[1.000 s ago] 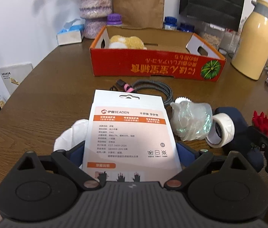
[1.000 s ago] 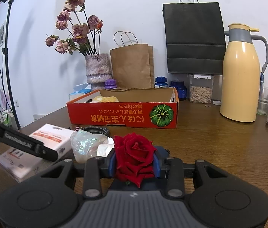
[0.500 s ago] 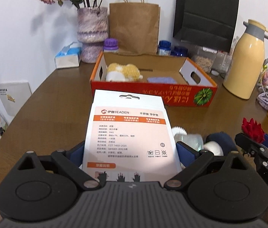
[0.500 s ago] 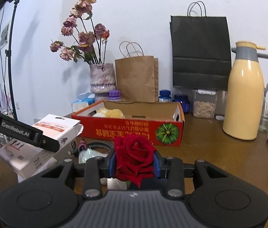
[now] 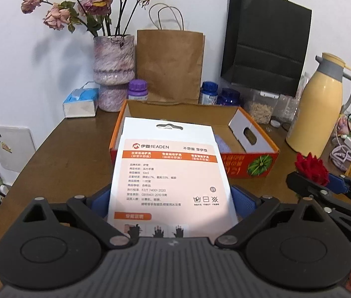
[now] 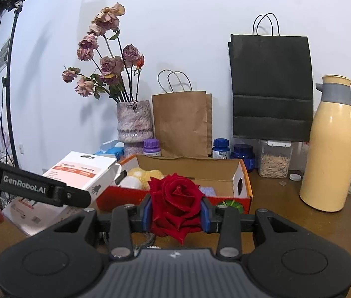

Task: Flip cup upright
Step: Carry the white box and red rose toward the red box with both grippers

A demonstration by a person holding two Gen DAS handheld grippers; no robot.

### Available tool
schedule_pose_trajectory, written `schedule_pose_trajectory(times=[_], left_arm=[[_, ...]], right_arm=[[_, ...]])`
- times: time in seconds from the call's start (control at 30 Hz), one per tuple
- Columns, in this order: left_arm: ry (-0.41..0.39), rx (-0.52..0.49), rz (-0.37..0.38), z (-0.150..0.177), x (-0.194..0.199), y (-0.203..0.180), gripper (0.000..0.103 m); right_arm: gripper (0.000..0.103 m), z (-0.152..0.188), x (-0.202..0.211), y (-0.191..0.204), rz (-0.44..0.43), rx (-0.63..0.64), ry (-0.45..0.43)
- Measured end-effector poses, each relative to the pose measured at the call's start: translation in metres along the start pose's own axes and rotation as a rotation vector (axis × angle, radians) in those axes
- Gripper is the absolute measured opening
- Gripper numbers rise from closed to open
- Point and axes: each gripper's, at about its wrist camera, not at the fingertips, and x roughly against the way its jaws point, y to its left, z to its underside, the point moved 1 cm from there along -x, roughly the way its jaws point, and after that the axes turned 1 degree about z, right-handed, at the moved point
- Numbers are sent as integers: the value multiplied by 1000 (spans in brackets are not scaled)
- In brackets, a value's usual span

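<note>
While the left claw (image 5: 171, 200) grips a white packet (image 5: 173, 173) and the right claw (image 6: 175, 209) pinches a red rose (image 6: 174, 198), an orange box (image 6: 246, 188) sits just ahead on the desk (image 6: 279, 213).

1. The left gripper (image 5: 173, 196) is clamping a white glove package (image 5: 170, 173) between its blue pads, its printed face pointing up at the camera.
2. The package is covering part of the orange cardboard box (image 5: 254, 164) sitting behind it on the brown table (image 5: 71, 154).
3. The right gripper (image 5: 324, 181) is reaching in from the right edge, pinching a red rose (image 5: 310, 167).
4. A yellow thermos (image 5: 317, 114) is standing at the right, with a vase of dried roses (image 5: 113, 59) and a brown paper bag (image 5: 170, 64) lining the wall.
</note>
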Motion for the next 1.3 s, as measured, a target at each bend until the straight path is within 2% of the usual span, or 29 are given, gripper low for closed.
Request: schedule_pose_trajectory(times=[0.17, 0.8, 1.3], left_arm=[[-23, 20, 15, -16, -9, 2, 98], [-85, 62, -7, -70, -59, 0, 98], [-103, 93, -36, -100, -126, 10, 98]], right_arm=[[37, -15, -16, 2, 1, -10, 2], [37, -63, -94, -3, 34, -8, 28], [37, -83, -174, -21, 58, 13, 96]])
